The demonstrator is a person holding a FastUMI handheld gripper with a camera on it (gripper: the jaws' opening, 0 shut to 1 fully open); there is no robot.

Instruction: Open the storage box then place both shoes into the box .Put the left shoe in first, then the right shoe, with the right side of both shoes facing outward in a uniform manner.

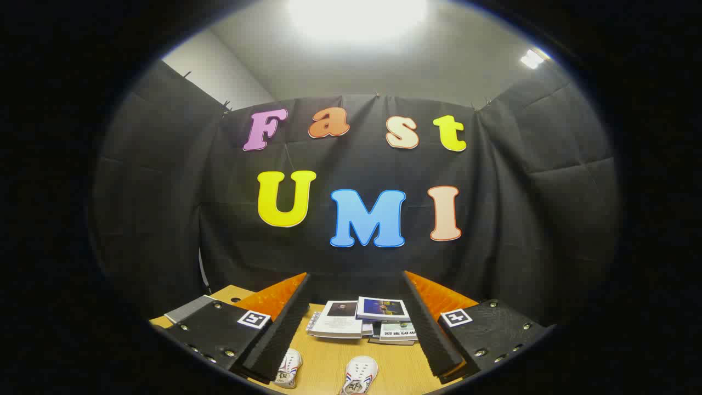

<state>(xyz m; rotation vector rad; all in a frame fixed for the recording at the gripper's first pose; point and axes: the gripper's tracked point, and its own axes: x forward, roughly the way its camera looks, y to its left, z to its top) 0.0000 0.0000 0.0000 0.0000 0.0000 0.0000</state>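
Tool (356,285) open above two shoes (359,376).

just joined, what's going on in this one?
Nothing is being handled yet. The tongs hang open above a wooden table, gripping nothing. Two white shoes sit low between the fingers: one by the left finger, the other nearer the middle. A stack of books lies beyond them, against the booth wall.
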